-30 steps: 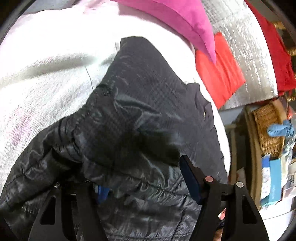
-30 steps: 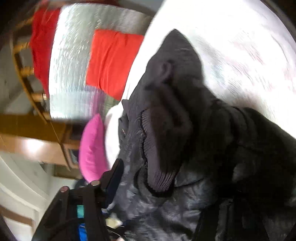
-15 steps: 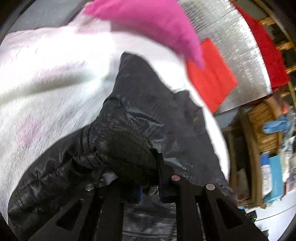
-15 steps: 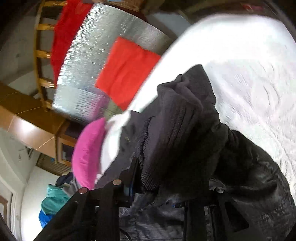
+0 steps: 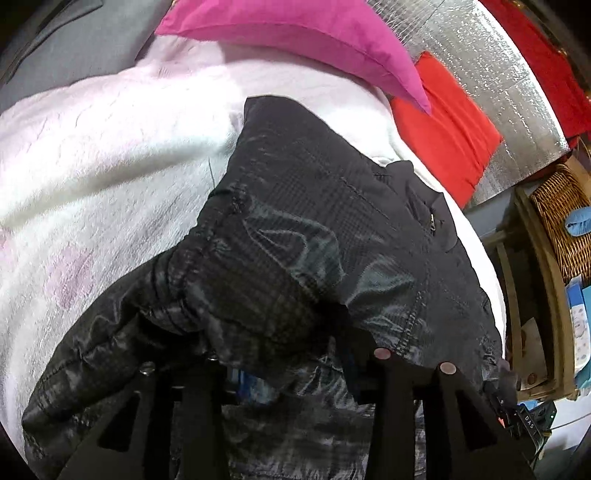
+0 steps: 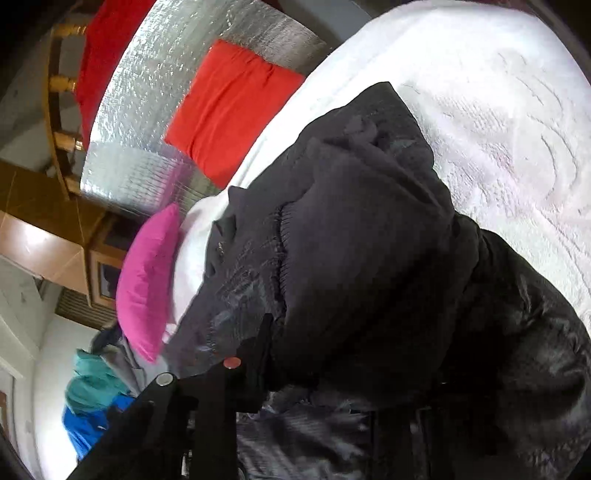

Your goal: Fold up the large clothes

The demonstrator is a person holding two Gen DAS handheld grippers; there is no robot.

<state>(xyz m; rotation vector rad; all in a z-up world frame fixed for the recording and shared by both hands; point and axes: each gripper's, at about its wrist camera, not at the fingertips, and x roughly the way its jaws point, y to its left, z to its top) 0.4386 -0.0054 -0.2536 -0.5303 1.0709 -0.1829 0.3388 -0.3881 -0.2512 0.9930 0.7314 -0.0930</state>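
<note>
So the black jacket [image 5: 325, 229] is spread over the white blanket [image 5: 92, 166] on the bed, one end bunched up right at both grippers. Left gripper [image 5: 284, 354] has a thick wad of the shiny quilted fabric between its jaws, and they've just been opening a bit; the cloth fills the gap, so it's pinching the jacket. Right gripper [image 6: 351, 373] has the ribbed knit cuff and a fold of sleeve stuffed between its jaws, which have just been closing a little further, clamped on the fabric. Its far finger is mostly buried under the cloth. Beyond the jacket there's a pink pillow [image 5: 295, 33], a red cushion [image 6: 229, 107] leaning on a silver foil panel [image 6: 155, 110], and a wicker basket [image 5: 561, 221] off to the side.
</note>
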